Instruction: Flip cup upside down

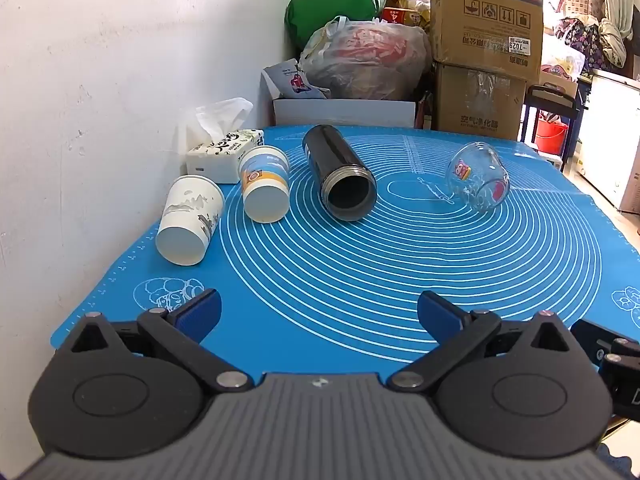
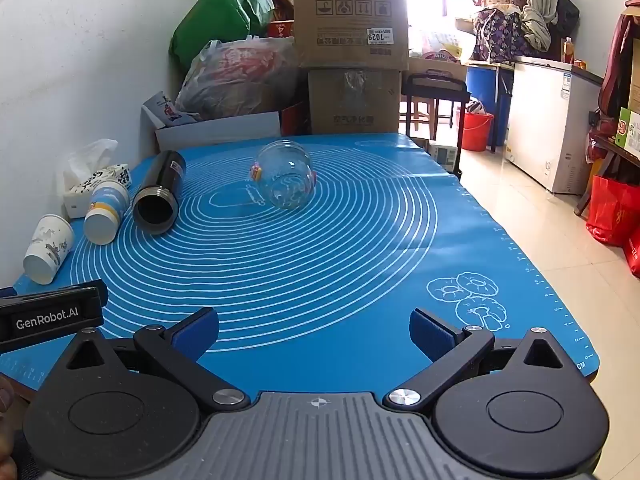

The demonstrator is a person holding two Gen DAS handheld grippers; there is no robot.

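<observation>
On the desk (image 1: 360, 320), blue mat: four vessels lying on their sides.

Glass cup (image 1: 478, 178) toward the right of the far half, well apart from the rest; black flask (image 1: 340, 174) at centre, mouth toward the cameras; two paper cups (image 1: 266, 184) (image 1: 188, 218) at left, near the tissue box (image 1: 224, 156). Left gripper (image 1: 318, 314) and right gripper (image 2: 314, 330) both spread wide, holding nothing, at the near edge.
</observation>
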